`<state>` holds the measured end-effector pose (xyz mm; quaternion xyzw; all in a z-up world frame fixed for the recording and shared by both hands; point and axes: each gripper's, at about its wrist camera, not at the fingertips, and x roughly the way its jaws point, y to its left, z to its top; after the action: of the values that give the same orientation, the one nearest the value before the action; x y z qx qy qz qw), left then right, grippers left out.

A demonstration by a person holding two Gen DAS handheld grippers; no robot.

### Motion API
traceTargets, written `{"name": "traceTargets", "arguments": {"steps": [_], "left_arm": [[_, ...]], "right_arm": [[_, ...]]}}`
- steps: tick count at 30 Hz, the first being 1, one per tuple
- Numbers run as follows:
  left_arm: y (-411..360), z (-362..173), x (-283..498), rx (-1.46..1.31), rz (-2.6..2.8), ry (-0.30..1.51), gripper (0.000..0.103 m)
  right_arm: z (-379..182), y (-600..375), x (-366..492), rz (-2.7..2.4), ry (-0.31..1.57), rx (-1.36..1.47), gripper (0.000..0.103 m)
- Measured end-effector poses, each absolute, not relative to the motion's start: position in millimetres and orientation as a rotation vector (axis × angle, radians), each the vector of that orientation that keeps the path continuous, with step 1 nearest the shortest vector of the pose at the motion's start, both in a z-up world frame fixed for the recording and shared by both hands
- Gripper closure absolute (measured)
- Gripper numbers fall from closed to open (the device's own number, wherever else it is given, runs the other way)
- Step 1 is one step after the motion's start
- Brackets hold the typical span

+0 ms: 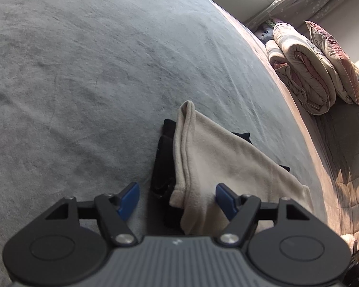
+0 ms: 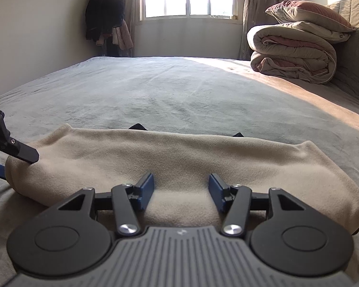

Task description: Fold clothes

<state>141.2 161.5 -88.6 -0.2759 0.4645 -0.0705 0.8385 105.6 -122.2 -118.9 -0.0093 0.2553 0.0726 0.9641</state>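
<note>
Both grippers, left [image 1: 177, 197] and right [image 2: 181, 189], had their jaws spread wide, gripping nothing. The fleece [image 2: 170, 157] lay folded on the bed [image 2: 174, 91] between and beneath both jaws, over a black garment [image 1: 162, 157]. A rolled quilt [image 2: 292, 52] sat far ahead-right, nothing between.

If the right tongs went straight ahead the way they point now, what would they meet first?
Most likely the beige fleece garment: the open right tongs already sit over its near edge, fingers either side of a fold. Beyond it lies the grey bedspread. Depth is uncertain.
</note>
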Motion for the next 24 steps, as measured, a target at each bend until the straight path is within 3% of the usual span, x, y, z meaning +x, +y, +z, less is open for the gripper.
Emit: {"name": "traceTargets", "arguments": {"steps": [17, 20, 24], "left_arm": [[191, -95, 141, -0.788, -0.166, 1.008, 0.034], [191, -92, 140, -0.786, -0.173, 0.998, 0.039], [193, -89, 137, -0.799, -0.178, 0.968, 0.061]], "right_arm": [[-105, -73, 85, 0.306, 0.498, -0.141, 0.044], [-103, -58, 80, 0.363, 0.490, -0.166, 0.044], [-101, -28, 76, 0.454, 0.480, -0.203, 0.044]]}}
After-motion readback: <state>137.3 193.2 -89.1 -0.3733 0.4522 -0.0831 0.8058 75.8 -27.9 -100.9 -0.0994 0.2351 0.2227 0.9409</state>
